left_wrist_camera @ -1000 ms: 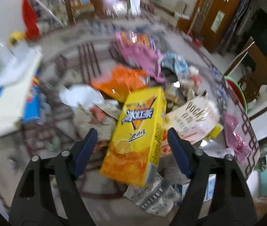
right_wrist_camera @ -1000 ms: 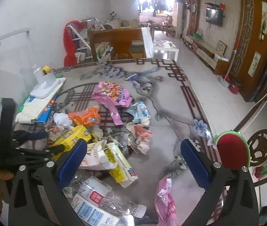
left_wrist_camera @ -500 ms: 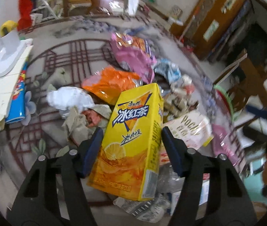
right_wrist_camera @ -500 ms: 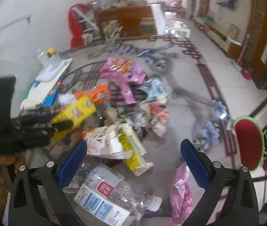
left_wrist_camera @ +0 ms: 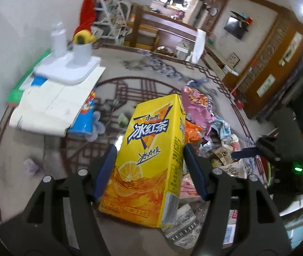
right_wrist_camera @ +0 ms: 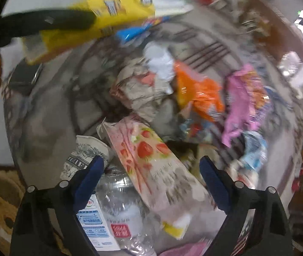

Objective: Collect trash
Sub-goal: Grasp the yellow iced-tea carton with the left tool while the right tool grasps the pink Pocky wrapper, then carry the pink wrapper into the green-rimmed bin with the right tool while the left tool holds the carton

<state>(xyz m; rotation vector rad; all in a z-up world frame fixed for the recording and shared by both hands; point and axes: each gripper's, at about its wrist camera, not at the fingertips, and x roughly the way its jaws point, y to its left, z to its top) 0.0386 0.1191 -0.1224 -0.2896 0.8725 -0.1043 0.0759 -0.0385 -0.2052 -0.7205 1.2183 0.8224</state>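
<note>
the left gripper (left_wrist_camera: 149,166) clamps a yellow tea carton (left_wrist_camera: 151,157), lifted above the table (left_wrist_camera: 44,166). the right gripper (right_wrist_camera: 151,177), jaws just closing but still wide, holds nothing over a strawberry snack box (right_wrist_camera: 151,166) and clear bottle (right_wrist_camera: 119,202) in the trash pile.

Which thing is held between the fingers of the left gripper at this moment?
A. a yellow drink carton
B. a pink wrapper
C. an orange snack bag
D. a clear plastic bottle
A: in the left wrist view the yellow drink carton sits clamped in the left gripper, lifted above the pile, while the orange snack bag lies on the floor behind it.
</note>
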